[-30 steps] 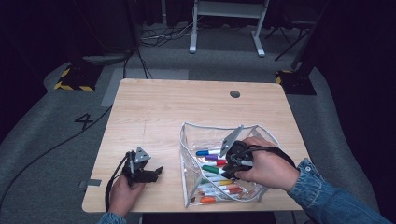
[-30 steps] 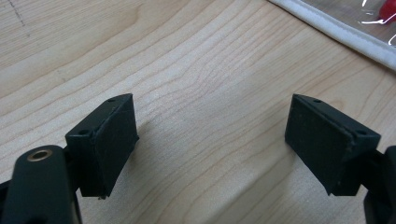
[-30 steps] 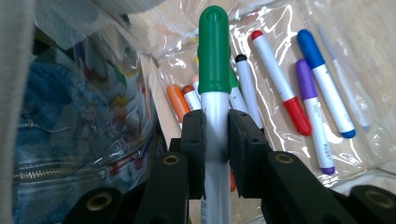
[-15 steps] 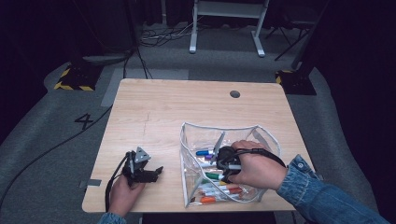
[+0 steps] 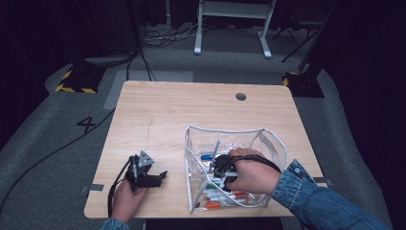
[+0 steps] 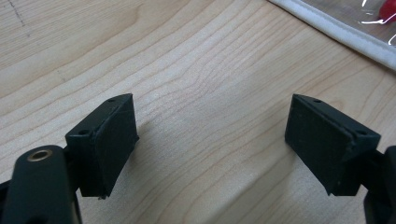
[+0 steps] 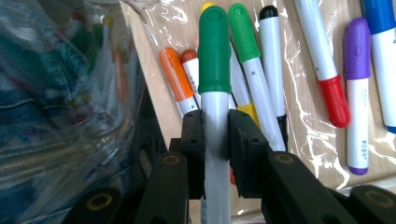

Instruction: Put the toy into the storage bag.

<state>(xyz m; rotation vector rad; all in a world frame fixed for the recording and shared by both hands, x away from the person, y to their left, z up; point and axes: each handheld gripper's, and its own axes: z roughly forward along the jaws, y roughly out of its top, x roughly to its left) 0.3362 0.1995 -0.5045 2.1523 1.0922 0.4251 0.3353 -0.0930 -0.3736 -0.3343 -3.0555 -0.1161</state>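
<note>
Two tools are working here, and your right tool (image 7: 216, 140) is pinching a green-capped marker (image 7: 214, 60) by its white barrel, pads pressing on both sides just below the cap. That marker is sitting inside the clear pouch (image 5: 273, 143), which is lying open at the tabletop's (image 5: 191, 110) near right corner, and the cap is pointing out over the loose markers on the pouch floor: an orange one (image 7: 173, 74), a second green one (image 7: 245, 42), a black-capped one (image 7: 268, 14), a red one (image 7: 334, 100) and a purple one (image 7: 357, 49).

Your left tool (image 6: 212, 140) is lying low over bare wood near the near left corner, its jaws spread wide with nothing between them; the pouch's white edging (image 6: 336, 32) is showing just beyond it.

The risks, as I am judging them: the grip is sitting high on the barrel, so the long tail may be levering and letting the marker swivel or slip if you are moving fast. The soft plastic wall (image 7: 70, 93) is crowding the tool on one side, and catching it could be dragging the whole pouch, since nothing is holding the pouch down. The marker may also be snagging its neighbours.

Your right hand (image 5: 253, 172) is reaching into the pouch mouth from the near right edge, forearm in a denim sleeve (image 5: 316, 201) angling in, wrist tipped downward. Your left hand (image 5: 125, 199) is resting at the near edge, tool pointing toward the pouch.
</note>
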